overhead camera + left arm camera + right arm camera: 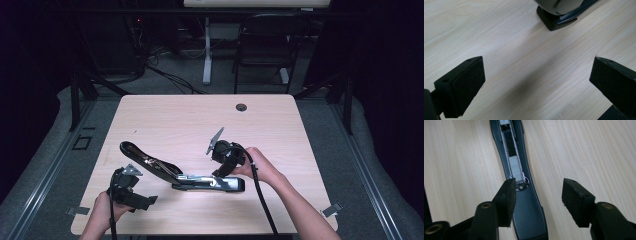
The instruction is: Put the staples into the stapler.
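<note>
High view: a black stapler [185, 175] lies opened out on the near half of a pale wooden table [175, 117], its base flat toward the right and its lid swung up and away to the left. The left gripper [131, 196], held in a hand at the near left edge, sits just below the raised lid, close to it but apart. The right gripper [222, 155], held in the other hand, hovers just above the base's right end; whether it touches cannot be told from here. A dark chair [265, 45] stands beyond the far edge of the table.

Left gripper view: the two black padded jaws stand wide apart with nothing but bare wood grain between them. One rounded end of the stapler [560, 11] rests on the table at the top of the frame — well ahead of the jaws and untouched by them.

Right gripper view: the jaws are open to a moderate width and hold nothing. The stapler [520, 195] runs lengthwise from the top of the frame down to the bottom, its staple channel and a strip of staples [514, 168] exposed. The body passes under the left-hand jaw and partly into the gap — the left pad [507, 200] overlaps its edge, while the other pad [575, 201] hangs over bare table, clear of the stapler.
</note>
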### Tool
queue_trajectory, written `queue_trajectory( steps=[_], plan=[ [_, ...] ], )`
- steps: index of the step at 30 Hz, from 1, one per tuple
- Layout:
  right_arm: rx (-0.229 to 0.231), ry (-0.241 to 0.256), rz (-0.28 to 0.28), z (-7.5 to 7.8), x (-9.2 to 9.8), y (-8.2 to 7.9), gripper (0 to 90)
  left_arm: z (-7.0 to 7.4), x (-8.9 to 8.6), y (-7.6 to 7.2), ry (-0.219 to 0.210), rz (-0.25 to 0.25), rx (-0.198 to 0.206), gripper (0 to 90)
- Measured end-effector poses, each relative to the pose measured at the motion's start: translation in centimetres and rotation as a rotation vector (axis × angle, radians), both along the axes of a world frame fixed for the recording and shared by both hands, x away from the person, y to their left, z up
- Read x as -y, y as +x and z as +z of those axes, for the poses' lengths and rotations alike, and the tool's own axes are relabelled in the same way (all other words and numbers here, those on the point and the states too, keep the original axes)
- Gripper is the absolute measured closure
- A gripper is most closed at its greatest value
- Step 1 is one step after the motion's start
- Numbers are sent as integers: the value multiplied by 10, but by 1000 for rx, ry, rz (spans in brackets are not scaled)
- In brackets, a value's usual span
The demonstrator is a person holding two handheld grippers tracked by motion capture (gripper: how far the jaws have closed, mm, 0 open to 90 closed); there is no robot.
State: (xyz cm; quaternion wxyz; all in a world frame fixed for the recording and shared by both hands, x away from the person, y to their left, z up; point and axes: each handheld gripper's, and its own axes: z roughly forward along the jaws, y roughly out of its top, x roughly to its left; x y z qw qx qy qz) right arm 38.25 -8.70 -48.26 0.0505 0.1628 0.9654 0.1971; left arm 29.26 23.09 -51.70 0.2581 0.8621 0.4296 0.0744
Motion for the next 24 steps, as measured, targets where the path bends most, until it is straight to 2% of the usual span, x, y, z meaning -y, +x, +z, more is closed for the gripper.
queue_trajectory(
  steps=[2,5,7,9,16,17,18,19,24],
  plan=[
    [15,-4,-28,0,6,-3,429,1,0,0,-5,-5,-5,0],
    [27,23,-66,0,16,-9,401,1,0,1,-4,-2,-2,0],
    [38,14,-84,-1,23,-12,373,0,1,1,2,2,4,0],
    [31,30,-111,-4,29,-16,358,1,1,1,3,2,5,0],
    [16,31,-179,-14,45,-26,258,1,1,2,1,7,3,0],
    [32,-20,-188,-12,47,-28,252,1,0,1,1,9,6,0],
    [22,-36,-187,-12,49,-29,236,1,0,1,0,11,5,0],
    [9,34,-195,-18,50,-30,230,1,0,2,0,12,6,0],
    [14,37,-217,-20,53,-35,216,2,-1,2,0,17,7,1]
  ],
)
